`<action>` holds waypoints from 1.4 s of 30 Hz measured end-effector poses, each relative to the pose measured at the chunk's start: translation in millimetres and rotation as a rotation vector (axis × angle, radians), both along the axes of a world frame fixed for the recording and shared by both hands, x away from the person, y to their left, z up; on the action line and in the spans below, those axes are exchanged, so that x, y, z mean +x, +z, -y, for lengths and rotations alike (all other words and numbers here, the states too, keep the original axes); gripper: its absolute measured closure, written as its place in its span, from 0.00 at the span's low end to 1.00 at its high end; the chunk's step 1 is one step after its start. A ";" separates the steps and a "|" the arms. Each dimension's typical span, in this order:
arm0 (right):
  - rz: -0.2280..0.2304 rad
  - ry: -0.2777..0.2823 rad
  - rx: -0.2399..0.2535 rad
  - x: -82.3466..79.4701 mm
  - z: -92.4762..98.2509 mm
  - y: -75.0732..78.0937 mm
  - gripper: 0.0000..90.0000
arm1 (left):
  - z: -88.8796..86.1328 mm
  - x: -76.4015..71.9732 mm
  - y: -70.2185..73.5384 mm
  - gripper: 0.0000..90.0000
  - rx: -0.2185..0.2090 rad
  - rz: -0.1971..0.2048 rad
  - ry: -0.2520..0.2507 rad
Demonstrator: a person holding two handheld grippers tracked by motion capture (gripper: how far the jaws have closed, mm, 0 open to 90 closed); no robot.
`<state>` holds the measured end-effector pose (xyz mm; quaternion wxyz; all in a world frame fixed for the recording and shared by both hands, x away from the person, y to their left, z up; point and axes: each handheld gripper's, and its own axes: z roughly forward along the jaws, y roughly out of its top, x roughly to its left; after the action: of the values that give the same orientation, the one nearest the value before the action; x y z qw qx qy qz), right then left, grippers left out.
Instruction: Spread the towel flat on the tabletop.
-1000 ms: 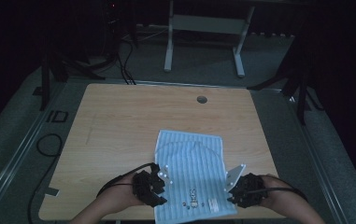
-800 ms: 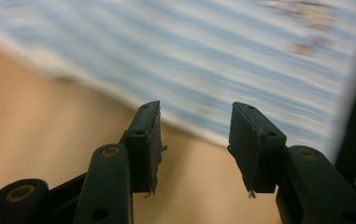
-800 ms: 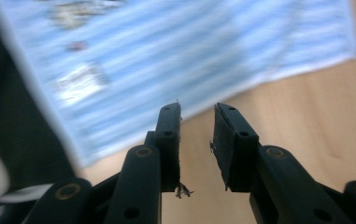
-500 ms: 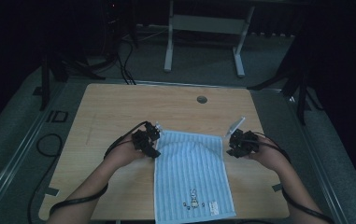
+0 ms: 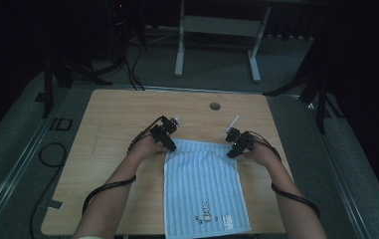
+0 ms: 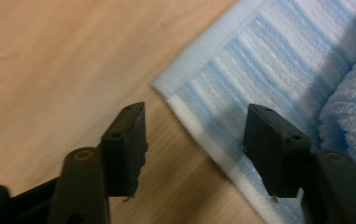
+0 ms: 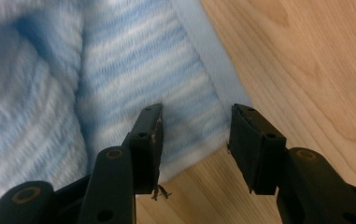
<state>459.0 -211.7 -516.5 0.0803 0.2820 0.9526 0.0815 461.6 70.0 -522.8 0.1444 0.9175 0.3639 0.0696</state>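
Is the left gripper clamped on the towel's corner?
No: the left gripper stands open above the towel corner, nothing pinched.

A light wooden table [image 5: 112, 149] with rounded corners stands on a grey floor [image 5: 356, 164], and a small round grommet [image 5: 215, 106] sits near its far edge. Beyond it stands a white metal frame [image 5: 217, 30] on two feet, and black cables [image 5: 132, 69] trail over the floor at far left.
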 end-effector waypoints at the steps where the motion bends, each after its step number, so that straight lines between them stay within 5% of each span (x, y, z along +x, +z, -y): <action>1: -0.022 -0.007 0.003 1.5 -0.6 -0.4 0.63 | 0.8 0.1 -1.4 0.43 -0.003 -0.005 -0.003; 4: -0.077 -0.007 0.007 2.5 -2.5 0.1 0.73 | 1.6 -1.8 -3.1 0.43 -0.038 -0.012 -0.008; 6: -0.083 0.018 -0.001 -0.4 -5.5 0.4 0.83 | 2.5 -4.7 -2.0 0.52 -0.051 -0.009 -0.029; 9: -0.081 0.036 -0.021 -3.5 -9.2 0.6 0.94 | 4.3 -6.9 -0.4 0.93 -0.070 -0.037 -0.053; 10: -0.108 0.046 -0.027 -6.2 -12.3 1.8 0.97 | 9.6 -11.0 2.1 0.96 -0.038 -0.060 -0.102; 12: -0.087 0.072 -0.037 -10.6 -13.0 8.1 0.98 | 13.0 -15.7 13.1 0.97 -0.021 -0.032 -0.121; 16: 0.001 0.058 0.040 -9.1 -4.9 49.5 0.98 | 7.8 -16.4 57.6 0.97 -0.096 0.050 -0.084; 18: 0.068 0.036 0.057 -2.3 -1.1 75.4 0.98 | 6.2 -11.6 81.3 0.96 -0.112 0.121 -0.049; 20: 0.145 -0.003 0.051 10.0 2.0 96.3 0.92 | 4.5 -0.4 98.7 0.90 -0.127 0.151 0.018; 22: 0.179 -0.078 0.090 24.6 9.2 108.1 0.75 | 4.7 7.1 106.9 0.68 -0.059 0.232 0.070; 23: 0.181 -0.098 0.086 29.0 12.5 109.1 0.68 | 3.5 10.2 108.3 0.65 -0.035 0.231 0.096; 25: 0.202 -0.117 0.032 30.5 15.6 106.1 0.67 | 1.5 10.8 105.7 0.56 -0.050 0.219 0.101; 29: 0.182 -0.074 0.054 21.6 15.0 93.1 0.63 | 2.1 4.6 91.3 0.52 -0.075 0.194 0.051; 32: 0.143 -0.030 0.047 12.8 9.0 68.9 0.67 | 8.1 -5.6 66.9 0.52 -0.117 0.134 0.019; 38: 0.047 -0.026 0.017 9.9 2.9 39.3 0.82 | 28.8 -27.7 41.3 0.52 -0.091 0.093 -0.059; 42: -0.012 -0.020 0.057 -0.4 3.3 27.8 0.86 | 33.2 -37.9 32.8 0.52 -0.069 0.081 -0.092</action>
<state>458.6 -215.0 -488.8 0.0674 0.2941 0.9475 0.1061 423.7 36.8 -490.0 0.1938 0.9242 0.3172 0.0873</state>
